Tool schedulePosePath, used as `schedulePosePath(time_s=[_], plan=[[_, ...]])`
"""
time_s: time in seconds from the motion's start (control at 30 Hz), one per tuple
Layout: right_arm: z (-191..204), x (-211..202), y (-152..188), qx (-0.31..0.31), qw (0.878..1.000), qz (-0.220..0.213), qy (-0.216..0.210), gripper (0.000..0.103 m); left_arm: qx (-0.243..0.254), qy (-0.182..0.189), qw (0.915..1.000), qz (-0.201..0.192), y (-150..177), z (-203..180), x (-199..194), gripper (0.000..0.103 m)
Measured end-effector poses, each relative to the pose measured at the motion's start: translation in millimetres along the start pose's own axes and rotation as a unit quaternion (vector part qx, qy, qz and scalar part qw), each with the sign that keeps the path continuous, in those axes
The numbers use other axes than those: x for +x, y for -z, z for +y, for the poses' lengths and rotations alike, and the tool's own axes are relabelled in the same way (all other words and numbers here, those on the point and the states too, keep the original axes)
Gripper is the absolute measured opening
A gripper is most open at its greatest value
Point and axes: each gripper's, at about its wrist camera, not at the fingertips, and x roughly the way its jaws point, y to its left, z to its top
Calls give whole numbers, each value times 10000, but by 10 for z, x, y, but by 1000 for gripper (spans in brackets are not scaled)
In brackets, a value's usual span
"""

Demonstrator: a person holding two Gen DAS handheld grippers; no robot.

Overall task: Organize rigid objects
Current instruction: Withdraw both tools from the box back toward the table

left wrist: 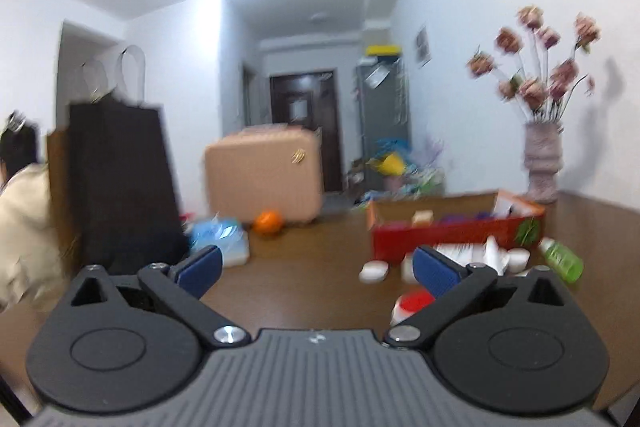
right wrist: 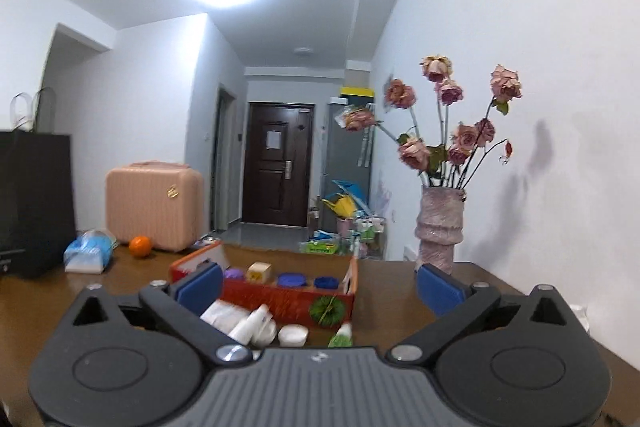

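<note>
Both ribbed grey grippers, left gripper [left wrist: 316, 267] and right gripper [right wrist: 320, 287], gape empty (blue pads) before the red cardboard box [right wrist: 280, 301].

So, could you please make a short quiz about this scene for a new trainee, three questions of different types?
1. True or false: the left gripper and the right gripper are both open and hold nothing.
2. Multiple choice: where does the orange lie? A) inside the red box B) on the table beside the pink suitcase C) in the vase
3. Fill in: the vase holds dried ____.

Key:
1. True.
2. B. It sits by the pink suitcase, away from the red box.
3. Roses, or simply flowers.
</note>
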Motion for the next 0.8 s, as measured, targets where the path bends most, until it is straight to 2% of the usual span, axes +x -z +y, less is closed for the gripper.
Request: schedulePosePath(time_s=[0.1,0.2,0.27,0.53,0.8], plan=[[92,-134,281,90,9991,345,-239,103,112,209,9993,306,137,-46,-25,103],[181,-121,506,416,9935,1011,-327,103,147,555,9961,672,221,-131,-6,103],[218,-60,603,599,9890,1312,-339,103,118,623,9946,821,277,-144,15,103],[241,29,702,678,9881,1349,-295,103,6,716,9904,1184,371,-133,167,103],[91,301,742,796,9846,1535,-243,85,-109,648,9852,1584,380,-152,482,103]])
